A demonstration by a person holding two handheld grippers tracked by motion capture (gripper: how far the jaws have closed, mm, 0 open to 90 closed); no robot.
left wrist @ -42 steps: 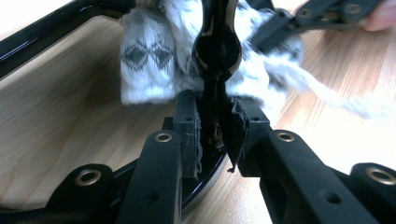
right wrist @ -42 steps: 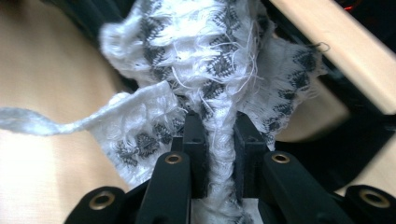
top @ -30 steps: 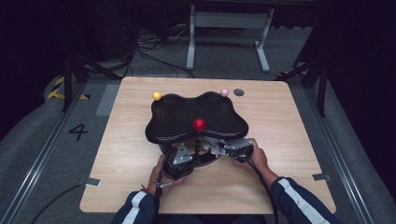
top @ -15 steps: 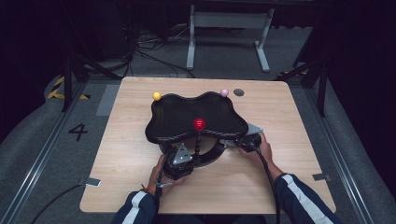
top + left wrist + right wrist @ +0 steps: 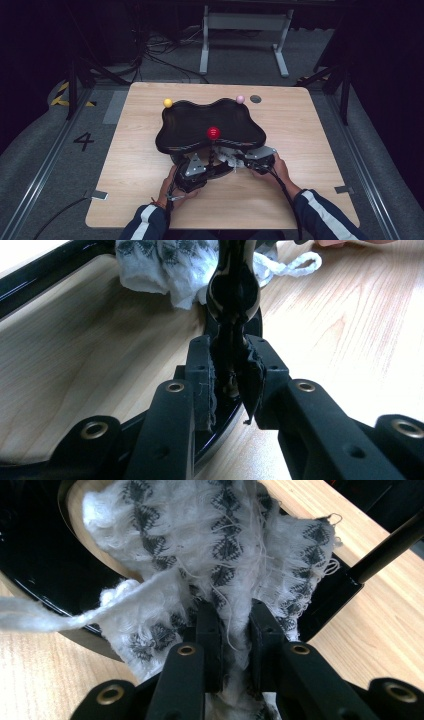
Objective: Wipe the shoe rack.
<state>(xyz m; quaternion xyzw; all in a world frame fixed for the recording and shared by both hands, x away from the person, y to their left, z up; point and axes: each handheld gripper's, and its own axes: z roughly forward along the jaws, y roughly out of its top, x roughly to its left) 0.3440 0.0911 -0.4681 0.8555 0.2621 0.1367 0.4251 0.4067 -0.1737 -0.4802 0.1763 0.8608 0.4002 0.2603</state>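
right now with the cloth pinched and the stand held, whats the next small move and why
Probably ease the right tongs, shut on the patterned cloth, a little further along the black tray's underside. The left tongs clamp the stand's black stem, steadying it, and the cloth already lies against the tray.

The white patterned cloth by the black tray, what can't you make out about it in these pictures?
- High view: the cloth is small, partly under the tray rim.
- Right gripper view: the right gripper covers its pinched part; edges cut its ends.
- Left gripper view: the black post and top edge hide much.
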